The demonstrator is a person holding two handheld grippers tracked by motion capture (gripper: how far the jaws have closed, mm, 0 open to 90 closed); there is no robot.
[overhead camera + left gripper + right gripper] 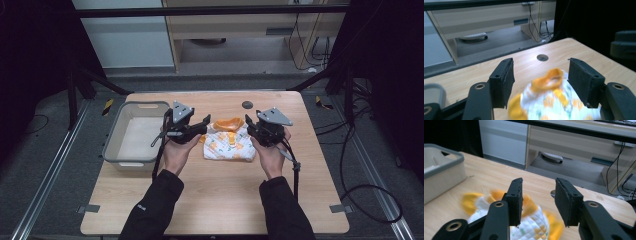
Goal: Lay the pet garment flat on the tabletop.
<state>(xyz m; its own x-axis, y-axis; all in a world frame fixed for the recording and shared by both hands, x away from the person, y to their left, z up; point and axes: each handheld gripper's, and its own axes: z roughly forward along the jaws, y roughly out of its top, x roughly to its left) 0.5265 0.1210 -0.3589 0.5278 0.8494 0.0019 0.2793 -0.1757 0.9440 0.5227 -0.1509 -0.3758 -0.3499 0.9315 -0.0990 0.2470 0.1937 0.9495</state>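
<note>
Left gripper (202, 125), jaws apart, empty, at left edge of folded white-and-orange patterned cloth garment (229, 143). Right gripper (250, 125), jaws apart, empty, at right edge. Garment mid-table on light wooden table (215, 200), orange collar (229, 123) on far side. Likely light, soft, limp; pinch side edges or collar. Garment blurred in both gripper views; kind unclear. Grey plastic rectangular bin (131, 135) to left, looks empty.

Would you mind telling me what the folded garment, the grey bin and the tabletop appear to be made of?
Folded garment: soft fabric, probably cotton knit; white with orange print and trim, it creases and lies limp.
Grey bin: likely moulded plastic; smooth matte walls, rounded rim, cut-out handles.
Tabletop: light wood-grain surface, possibly laminate rather than solid wood; even, slightly glossy finish.
</note>
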